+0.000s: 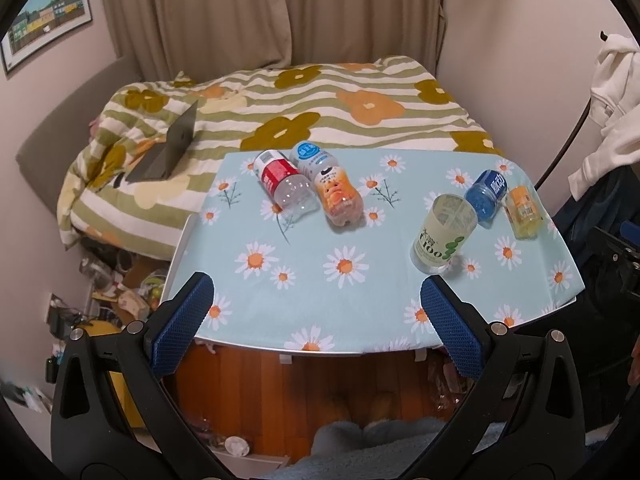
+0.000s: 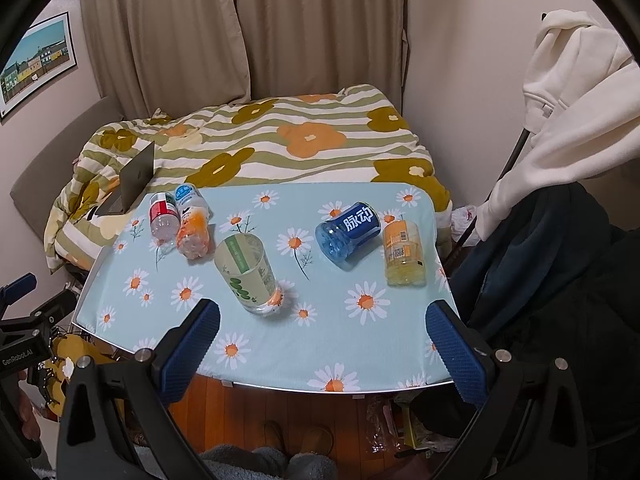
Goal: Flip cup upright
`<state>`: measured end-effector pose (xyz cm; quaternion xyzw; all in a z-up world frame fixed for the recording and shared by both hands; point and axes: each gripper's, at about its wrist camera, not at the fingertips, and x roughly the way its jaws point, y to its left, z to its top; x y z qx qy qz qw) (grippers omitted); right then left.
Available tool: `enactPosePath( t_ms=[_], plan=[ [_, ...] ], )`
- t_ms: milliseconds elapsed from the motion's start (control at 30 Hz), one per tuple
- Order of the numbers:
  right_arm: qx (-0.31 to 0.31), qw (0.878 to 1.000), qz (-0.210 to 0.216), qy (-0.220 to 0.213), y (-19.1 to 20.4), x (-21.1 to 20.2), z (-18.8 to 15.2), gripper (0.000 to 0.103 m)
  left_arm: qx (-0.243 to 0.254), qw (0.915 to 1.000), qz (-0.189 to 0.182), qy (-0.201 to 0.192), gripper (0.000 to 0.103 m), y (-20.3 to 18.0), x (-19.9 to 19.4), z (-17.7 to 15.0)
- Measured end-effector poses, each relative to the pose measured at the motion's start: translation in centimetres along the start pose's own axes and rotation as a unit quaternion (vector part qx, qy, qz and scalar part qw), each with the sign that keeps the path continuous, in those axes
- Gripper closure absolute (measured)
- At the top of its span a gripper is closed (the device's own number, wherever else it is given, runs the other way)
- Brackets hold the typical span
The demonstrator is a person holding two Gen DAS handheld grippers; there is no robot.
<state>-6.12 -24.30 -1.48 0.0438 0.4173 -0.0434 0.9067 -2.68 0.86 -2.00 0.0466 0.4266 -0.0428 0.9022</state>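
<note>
A pale green see-through cup (image 1: pixel 442 238) (image 2: pixel 246 276) stands upright on the daisy tablecloth (image 1: pixel 320 240) (image 2: pixel 340 340), mouth up. Four other cut-bottle cups lie on their sides: a red-labelled one (image 1: pixel 282 182) (image 2: pixel 163 216) beside an orange one (image 1: pixel 336 196) (image 2: pixel 194 232) at the far left, and a blue one (image 1: pixel 486 198) (image 2: pixel 348 234) beside a yellow one (image 1: pixel 524 212) (image 2: pixel 404 258) at the right. My left gripper (image 1: pixel 316 284) hangs open over the table's near edge, left of the green cup. My right gripper (image 2: pixel 325 308) is open too, just in front of that cup. Both are empty.
Behind the table lies a bed with a flowered striped quilt (image 1: pixel 320 100) and an open laptop (image 1: pixel 168 148) on it. Clothes hang at the right (image 2: pixel 568 128). Clutter fills the floor left of the table (image 1: pixel 120 288). The person's knees (image 2: pixel 268 464) show below the near edge.
</note>
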Motion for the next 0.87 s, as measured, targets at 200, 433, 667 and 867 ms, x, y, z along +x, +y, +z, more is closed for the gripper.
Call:
enactPosePath(
  t_ms=[200, 433, 667, 867],
  plan=[
    [0.0, 1.0, 0.0, 0.0, 0.0, 0.0, 0.1, 0.0, 0.001, 1.0, 0.002, 0.0, 0.0, 0.0, 0.0, 0.2],
    [0.0, 1.0, 0.0, 0.0, 0.0, 0.1, 0.0, 0.0, -0.001, 1.0, 0.001, 0.001, 0.0, 0.0, 0.0, 0.6],
    [0.0, 1.0, 0.0, 0.0, 0.0, 0.1, 0.1, 0.0, -0.01, 0.9999, 0.004, 0.002, 0.0, 0.2, 0.7, 1.5],
    [-0.002, 1.0, 0.003, 0.0, 0.0, 0.4, 0.3, 0.0, -0.01, 0.9999, 0.011, 0.0, 0.0, 0.3, 1.1, 1.6]
  ],
)
